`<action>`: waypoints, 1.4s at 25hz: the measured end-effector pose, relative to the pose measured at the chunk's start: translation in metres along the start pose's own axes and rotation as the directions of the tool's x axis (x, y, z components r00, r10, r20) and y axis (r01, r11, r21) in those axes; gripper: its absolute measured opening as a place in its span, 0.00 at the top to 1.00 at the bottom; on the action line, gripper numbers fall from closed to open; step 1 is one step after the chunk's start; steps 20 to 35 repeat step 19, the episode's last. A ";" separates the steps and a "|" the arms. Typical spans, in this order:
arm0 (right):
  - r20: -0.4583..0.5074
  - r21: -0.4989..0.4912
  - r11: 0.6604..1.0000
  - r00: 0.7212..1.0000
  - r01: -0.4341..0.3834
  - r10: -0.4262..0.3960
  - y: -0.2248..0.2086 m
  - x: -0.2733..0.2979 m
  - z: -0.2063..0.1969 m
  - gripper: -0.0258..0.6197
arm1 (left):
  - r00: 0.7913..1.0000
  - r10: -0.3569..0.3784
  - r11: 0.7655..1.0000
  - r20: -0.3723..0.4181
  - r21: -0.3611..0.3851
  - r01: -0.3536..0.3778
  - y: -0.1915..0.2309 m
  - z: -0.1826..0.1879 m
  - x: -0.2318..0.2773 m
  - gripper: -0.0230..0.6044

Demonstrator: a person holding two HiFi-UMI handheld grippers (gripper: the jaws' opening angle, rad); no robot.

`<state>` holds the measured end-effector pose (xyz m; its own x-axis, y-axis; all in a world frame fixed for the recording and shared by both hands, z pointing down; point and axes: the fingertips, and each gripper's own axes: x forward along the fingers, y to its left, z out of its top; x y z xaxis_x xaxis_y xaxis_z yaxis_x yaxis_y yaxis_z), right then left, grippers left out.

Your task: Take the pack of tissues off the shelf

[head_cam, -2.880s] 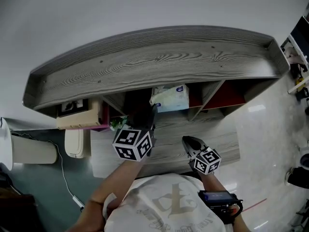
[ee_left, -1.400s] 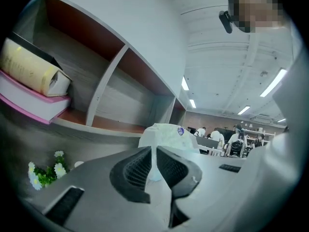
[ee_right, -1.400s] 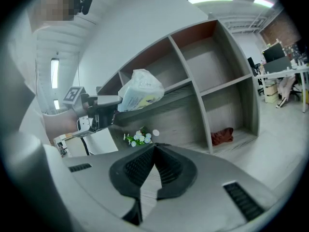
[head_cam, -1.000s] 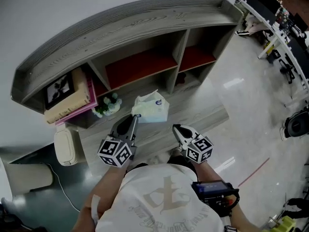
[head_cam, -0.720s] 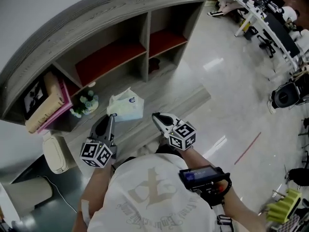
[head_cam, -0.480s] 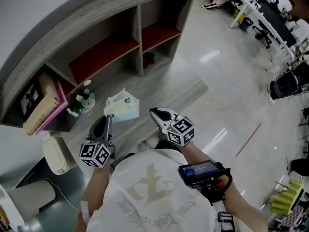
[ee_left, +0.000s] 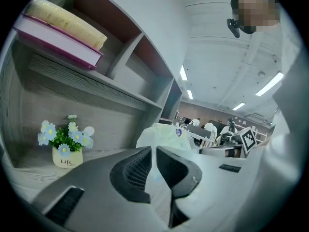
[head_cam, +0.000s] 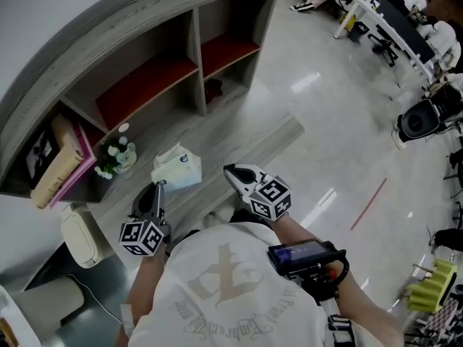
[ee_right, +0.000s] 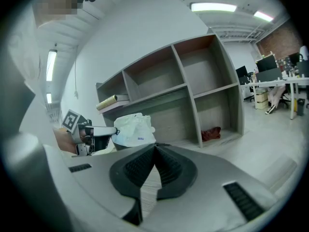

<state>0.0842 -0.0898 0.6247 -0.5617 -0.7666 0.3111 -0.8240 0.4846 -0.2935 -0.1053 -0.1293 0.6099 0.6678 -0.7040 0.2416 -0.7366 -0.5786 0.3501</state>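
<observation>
My L gripper (head_cam: 160,186) pinches tissue pack (head_cam: 177,170) by thin edge, clear of shelf (head_cam: 194,45). R gripper (head_cam: 229,170) closed, empty. Rec: I hold firm, no swinging.

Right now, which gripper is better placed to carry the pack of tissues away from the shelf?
Left. The left gripper is shut on the edge of the pack of tissues, clear of the shelf; the right gripper is shut, empty, alongside.

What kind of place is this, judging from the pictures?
Probably an open office or lab: computer desks, ceiling strip lights, a glossy floor and a wooden shelf unit.
</observation>
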 end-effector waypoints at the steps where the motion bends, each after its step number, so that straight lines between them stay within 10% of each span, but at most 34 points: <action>1: 0.000 0.001 1.000 1.000 0.002 -0.002 0.000 -0.001 -0.001 0.95 | 1.000 -0.004 1.000 -0.003 0.002 0.004 -0.001 -0.002 0.000 0.89; 35: 0.011 0.015 1.000 1.000 0.016 -0.016 0.006 -0.006 -0.005 0.95 | 0.998 -0.042 0.999 -0.038 0.003 0.042 -0.016 -0.018 -0.002 0.91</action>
